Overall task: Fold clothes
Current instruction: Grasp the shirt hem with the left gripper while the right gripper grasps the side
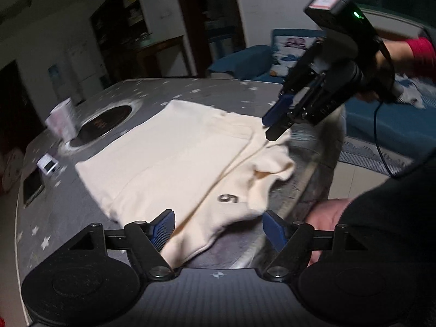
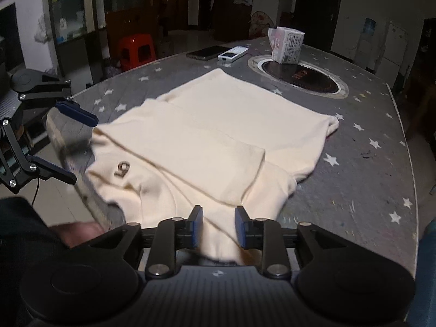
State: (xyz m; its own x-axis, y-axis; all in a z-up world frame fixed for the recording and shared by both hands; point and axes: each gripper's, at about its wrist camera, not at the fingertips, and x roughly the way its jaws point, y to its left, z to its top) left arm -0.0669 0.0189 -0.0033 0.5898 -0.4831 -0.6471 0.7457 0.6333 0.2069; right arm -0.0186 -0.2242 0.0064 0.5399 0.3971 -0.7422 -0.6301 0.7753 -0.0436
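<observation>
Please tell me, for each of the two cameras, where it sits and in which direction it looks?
Left wrist: sits behind the left tongs, open, looks across the cream shirt; shows the right tongs and a hand.
Right wrist: sits behind the right tongs, open, looks over the shirt toward the burner; left tongs at its left edge.
Shared: shirt, star-patterned table, burner.

The folded shirt lies on the desk, reaching its near edge. Behind it sits the round inset burner, a packet on its rim; left of that lie a remote and a phone.
</observation>
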